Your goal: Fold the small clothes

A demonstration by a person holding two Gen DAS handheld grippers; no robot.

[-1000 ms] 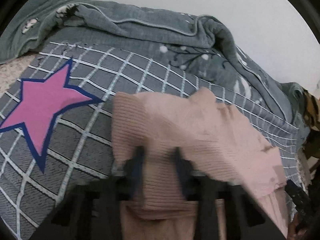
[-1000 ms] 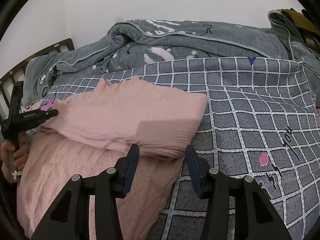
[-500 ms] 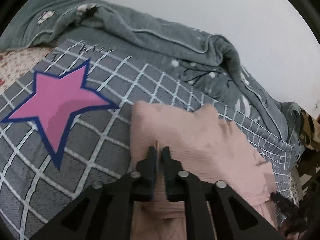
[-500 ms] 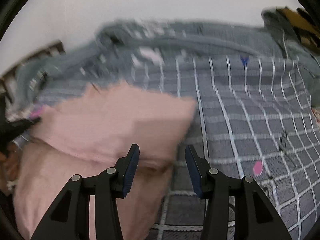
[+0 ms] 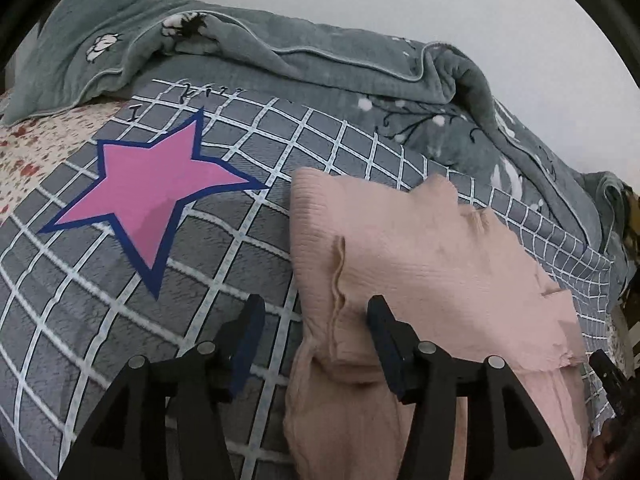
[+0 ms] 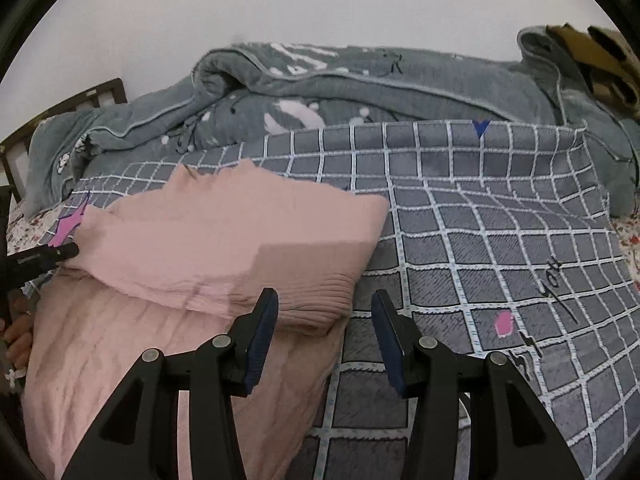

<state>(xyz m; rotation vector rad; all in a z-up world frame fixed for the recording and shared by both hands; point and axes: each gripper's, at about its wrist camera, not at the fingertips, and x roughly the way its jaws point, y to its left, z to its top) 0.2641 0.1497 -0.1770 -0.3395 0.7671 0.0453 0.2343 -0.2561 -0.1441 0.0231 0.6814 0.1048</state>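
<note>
- A grey checked blanket (image 5: 100,320) with white grid lines covers the bed and spreads under and beyond both pairs of jaws.
- A grey-green quilt (image 6: 360,92) lies bunched along the far edge of the bed against the white wall, well beyond the jaws in both views.
- The pink knitted garment (image 5: 420,248) lies on the checked blanket with its upper part folded back over the lower part; a lifted fold edge runs toward the gap of the left jaws.
- In the right wrist view the same garment (image 6: 224,240) sits ahead and to the left of the right jaws, its folded corner just in front of the left-hand finger.
- A pink star (image 5: 148,188) with a dark blue border is printed on the blanket, ahead and to the left of the left jaws.
- The left gripper (image 5: 316,320) has its jaws opening; the garment's left edge lies between them, and the pads are not pressing on it.
- The right gripper (image 6: 324,320) has its jaws apart with nothing clamped; the blanket and the garment's corner show through the gap.
- A small pink patch (image 6: 504,322) on the blanket sits to the right of the right jaws.
</note>
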